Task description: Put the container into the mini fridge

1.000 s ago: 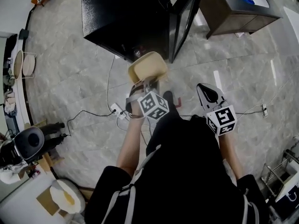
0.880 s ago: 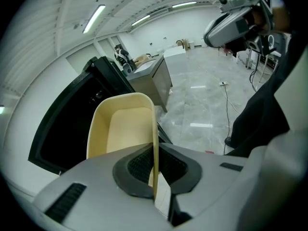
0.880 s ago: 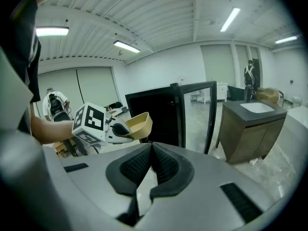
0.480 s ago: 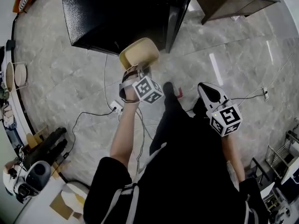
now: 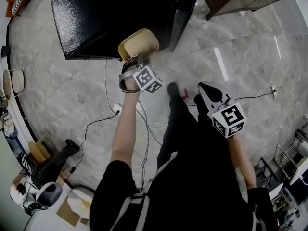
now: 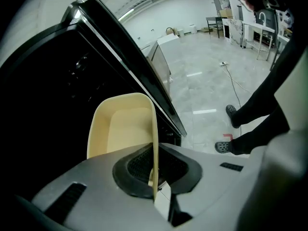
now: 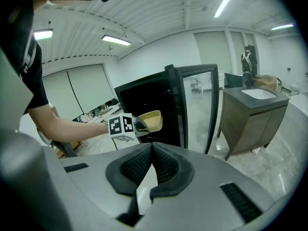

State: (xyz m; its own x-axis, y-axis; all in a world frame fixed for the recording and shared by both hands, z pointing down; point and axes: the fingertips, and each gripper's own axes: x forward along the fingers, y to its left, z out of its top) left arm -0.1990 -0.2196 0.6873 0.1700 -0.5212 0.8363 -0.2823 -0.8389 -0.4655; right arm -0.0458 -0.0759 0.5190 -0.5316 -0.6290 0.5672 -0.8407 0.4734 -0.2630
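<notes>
Before glossy fridge (image 5: 110, 18), left claw (image 5: 137, 61) pinching rounded, perhaps plastic container (image 5: 138, 44)

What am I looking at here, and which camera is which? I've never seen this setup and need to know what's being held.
There is no robot arm here. A person stands on a marble floor with a handheld two-jaw gripper in each hand. The head view comes from a camera on the person's head, looking steeply down. The other two views come from cameras riding on the grippers, each looking along its own jaws.

The left gripper is shut on the side wall of a cream container, which looks empty. It is held out at the front of the black mini fridge, whose door stands open.

The right gripper is shut on nothing and held back near the body. Its view shows the container from the side, with a grey cabinet right of the fridge.
</notes>
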